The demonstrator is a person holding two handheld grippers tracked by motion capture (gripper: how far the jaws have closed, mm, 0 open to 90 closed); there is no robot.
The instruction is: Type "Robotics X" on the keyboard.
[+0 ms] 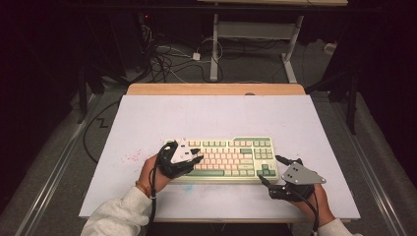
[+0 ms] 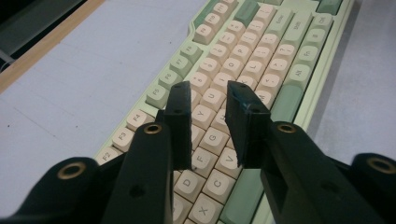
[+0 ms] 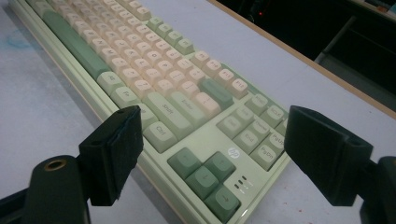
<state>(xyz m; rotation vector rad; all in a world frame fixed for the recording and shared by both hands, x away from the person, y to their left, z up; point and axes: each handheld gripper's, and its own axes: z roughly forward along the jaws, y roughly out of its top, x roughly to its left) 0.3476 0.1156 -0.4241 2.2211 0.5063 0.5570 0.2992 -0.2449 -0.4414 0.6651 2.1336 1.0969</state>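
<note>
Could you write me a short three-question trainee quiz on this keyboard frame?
1. True or false: the left gripper is clamped on a keycap of the keyboard.
2. Which gripper has its jaws spread wider? A) left gripper B) right gripper
3. Fill in: the right gripper sits by the keyboard's corner with the ____ keys.

Key:
1. False. Its jaws stand slightly apart above the letter keys with nothing between them.
2. B. In the right gripper view its jaws stand far apart.
3. Arrow. The dark green arrow keys lie just ahead of its jaws.
</note>
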